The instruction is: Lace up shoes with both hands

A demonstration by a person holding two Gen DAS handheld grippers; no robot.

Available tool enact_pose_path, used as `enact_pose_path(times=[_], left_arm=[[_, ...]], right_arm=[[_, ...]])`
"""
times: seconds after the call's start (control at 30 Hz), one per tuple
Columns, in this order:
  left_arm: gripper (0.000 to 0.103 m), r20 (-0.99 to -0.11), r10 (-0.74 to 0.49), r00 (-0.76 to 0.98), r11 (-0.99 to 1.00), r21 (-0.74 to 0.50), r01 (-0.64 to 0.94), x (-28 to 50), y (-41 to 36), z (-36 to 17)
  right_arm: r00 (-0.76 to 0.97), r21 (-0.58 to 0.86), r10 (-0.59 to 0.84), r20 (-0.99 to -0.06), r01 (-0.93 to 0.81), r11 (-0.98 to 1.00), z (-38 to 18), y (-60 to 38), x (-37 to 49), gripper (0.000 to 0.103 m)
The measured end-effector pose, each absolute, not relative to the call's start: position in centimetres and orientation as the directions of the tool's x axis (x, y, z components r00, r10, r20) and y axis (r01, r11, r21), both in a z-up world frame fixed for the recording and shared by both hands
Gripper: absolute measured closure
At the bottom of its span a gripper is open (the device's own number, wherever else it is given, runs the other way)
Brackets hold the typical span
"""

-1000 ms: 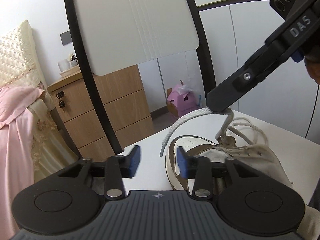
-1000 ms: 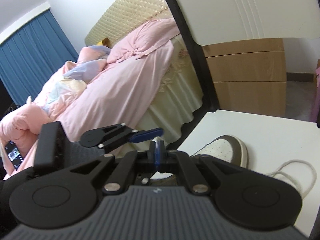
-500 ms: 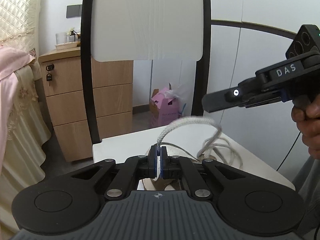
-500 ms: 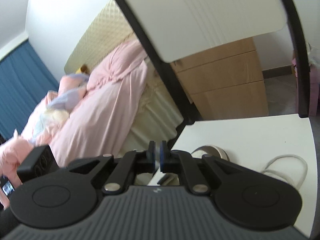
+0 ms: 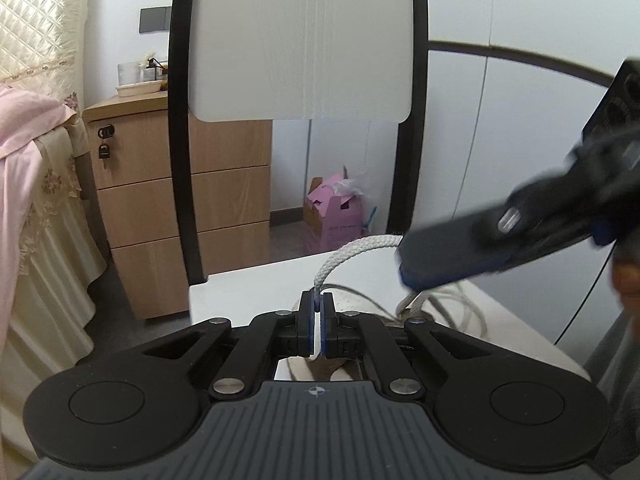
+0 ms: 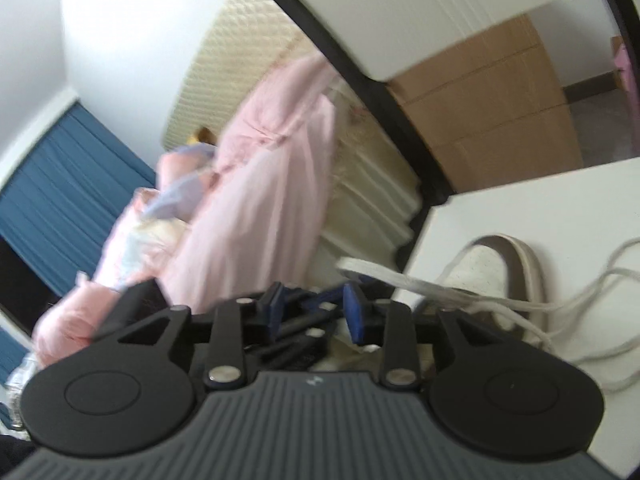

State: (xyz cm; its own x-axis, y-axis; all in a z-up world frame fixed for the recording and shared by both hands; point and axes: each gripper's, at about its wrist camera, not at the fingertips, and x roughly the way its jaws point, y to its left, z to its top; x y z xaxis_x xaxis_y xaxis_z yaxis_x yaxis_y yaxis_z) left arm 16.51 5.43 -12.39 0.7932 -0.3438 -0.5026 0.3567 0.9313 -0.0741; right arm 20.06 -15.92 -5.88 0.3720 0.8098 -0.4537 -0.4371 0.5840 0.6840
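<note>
My left gripper [image 5: 318, 320] is shut on the tip of the white shoelace [image 5: 352, 250], which arcs up and right to the right gripper [image 5: 416, 270]. The brown-and-white shoe [image 5: 360, 300] lies on the white table [image 5: 248, 280], mostly hidden under my left fingers. In the right wrist view the right gripper [image 6: 316, 312] is blurred and its jaws are opening. The shoelace [image 6: 388, 276] runs just past its right pad [image 6: 354, 314], not pinched. The left gripper's tips show in the gap between the pads. The shoe's toe [image 6: 504, 260] lies to the right, with loose lace loops beside it.
A chair back [image 5: 300, 40] with a black frame stands behind the table. Beyond it are a wooden drawer cabinet [image 5: 180, 220] and a pink box [image 5: 336, 216] on the floor. A bed with a pink cover [image 6: 260, 184] lies left of the table edge. A hand [image 5: 626, 280] holds the right gripper.
My left gripper closed on the lace tip that the right gripper was holding up. The right gripper then went from shut to parted, releasing the lace. Both views have rolled.
</note>
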Motion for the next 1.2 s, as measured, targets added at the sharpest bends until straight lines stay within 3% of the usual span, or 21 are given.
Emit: enact_pose_path(times=[0.27, 0.9, 1.07, 1.2], left_arm=[[0.100, -0.500, -0.391, 0.773, 0.912, -0.096, 0.399, 16.1, 5.2, -12.3], [0.100, -0.504, -0.432, 0.748, 0.886, -0.084, 0.455, 15.6, 4.4, -12.2], [0.100, -0.505, -0.435, 0.745, 0.884, -0.084, 0.459, 15.6, 4.5, -12.3], [0.100, -0.501, -0.441, 0.745, 0.881, -0.083, 0.466, 15.5, 4.5, -12.2]], right_arm=[[0.428, 0.706, 0.787, -0.445, -0.372, 0.602, -7.2, -16.5, 20.9, 0.059], [0.462, 0.770, 0.802, -0.379, -0.323, 0.550, -8.5, -16.2, 21.8, 0.060], [0.449, 0.781, 0.818, -0.360, -0.334, 0.527, -8.5, -15.7, 22.1, 0.065], [0.441, 0.762, 0.813, -0.380, -0.348, 0.545, -8.4, -15.1, 22.1, 0.079]])
